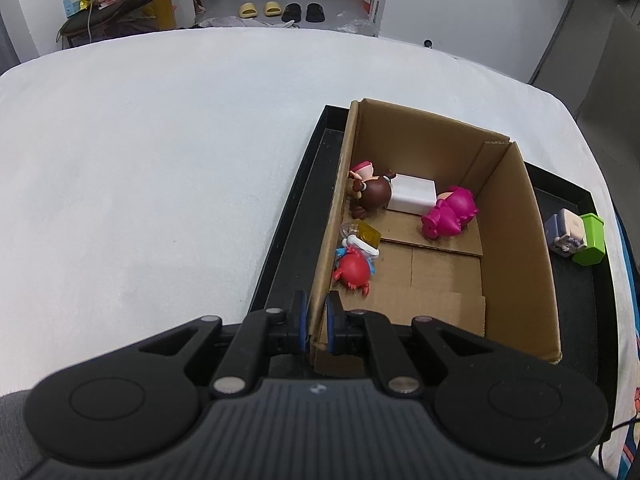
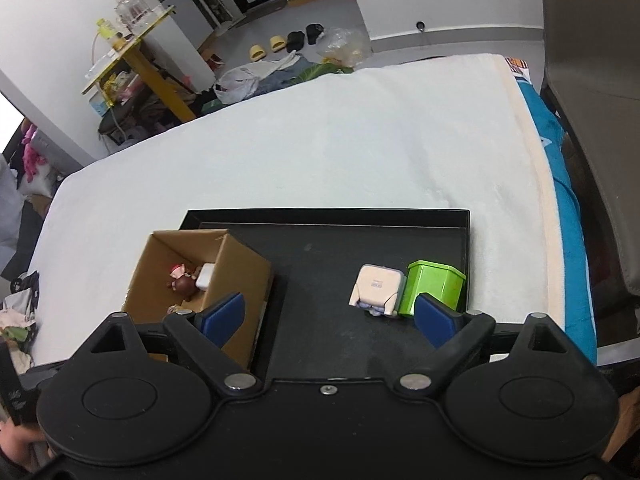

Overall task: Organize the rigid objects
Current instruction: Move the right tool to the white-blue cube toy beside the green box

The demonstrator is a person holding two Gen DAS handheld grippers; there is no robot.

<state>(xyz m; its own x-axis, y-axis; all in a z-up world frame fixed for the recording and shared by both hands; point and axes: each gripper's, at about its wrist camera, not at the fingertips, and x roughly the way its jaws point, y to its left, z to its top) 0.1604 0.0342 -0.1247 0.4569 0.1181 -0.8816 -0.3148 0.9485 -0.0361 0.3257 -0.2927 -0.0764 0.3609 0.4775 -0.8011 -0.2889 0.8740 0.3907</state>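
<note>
My left gripper [image 1: 316, 320] is shut on the near left wall of an open cardboard box [image 1: 516, 240], close to its corner. Inside lie a red crab toy [image 1: 354, 268], a yellow piece [image 1: 368, 234], a brown figure [image 1: 372, 194], a white block [image 1: 414, 196] and a magenta toy [image 1: 450, 212]. The box [image 2: 240, 272] stands at the left end of a black tray [image 2: 320, 248]. My right gripper [image 2: 330, 316] hangs open over the tray with nothing between its fingers. Just ahead of its right finger stand a white cube figure [image 2: 376, 288] and a green bin [image 2: 434, 288], touching each other.
The tray [image 1: 292, 232] rests on a table under a white cloth [image 1: 160, 160]. A blue cloth [image 2: 568, 208] runs along the table's right edge, with a grey chair [image 2: 592, 120] beyond it. Slippers and clutter lie on the floor past the far edge.
</note>
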